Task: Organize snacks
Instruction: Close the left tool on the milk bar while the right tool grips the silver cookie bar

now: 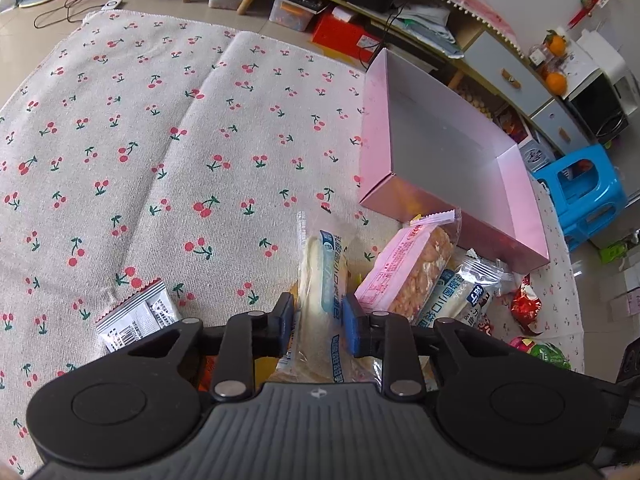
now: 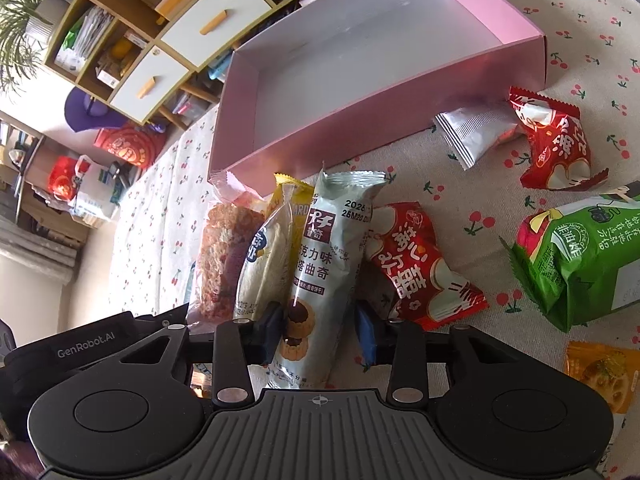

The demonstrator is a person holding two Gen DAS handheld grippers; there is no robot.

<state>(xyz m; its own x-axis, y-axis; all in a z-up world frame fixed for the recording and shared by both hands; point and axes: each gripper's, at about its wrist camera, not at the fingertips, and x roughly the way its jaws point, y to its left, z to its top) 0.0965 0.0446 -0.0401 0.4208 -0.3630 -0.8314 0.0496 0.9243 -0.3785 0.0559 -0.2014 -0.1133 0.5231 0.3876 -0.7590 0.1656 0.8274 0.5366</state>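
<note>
Two handheld grippers work a pile of wrapped snacks on a cherry-print cloth (image 1: 168,128) beside one shallow pink box (image 2: 360,104), whose pale floor shows bare.

Seen from the right wrist, at least nine packets lie outside the box: two red packets (image 2: 420,264) with white Chinese lettering, one green bag (image 2: 580,256), one silver sachet (image 2: 476,132), one orange packet (image 2: 600,372) at the frame's edge, one yellow packet (image 2: 292,200) mostly buried, one crisped-rice bar (image 2: 220,252) in clear wrap, one white bread roll packet (image 2: 264,260) and one grey cookie packet (image 2: 328,264). The cookie packet carries Chinese script and a date beginning "2026". The left gripper's body, at the lower left of this view, reads "GenRobot.AI".

The right gripper (image 2: 320,332) straddles the cookie packet's lower half, jaws partly open; one blue pad touches the wrapper, the other stands just clear.

The left gripper (image 1: 318,320) straddles a white bread packet (image 1: 320,280) with blue lettering, jaws narrowed to the wrapper's sides; whether they are gripping it cannot be told. A pink-wrapped rice bar (image 1: 404,268) lies just to its right, a barcoded silver sachet (image 1: 140,316) to its left.
</note>
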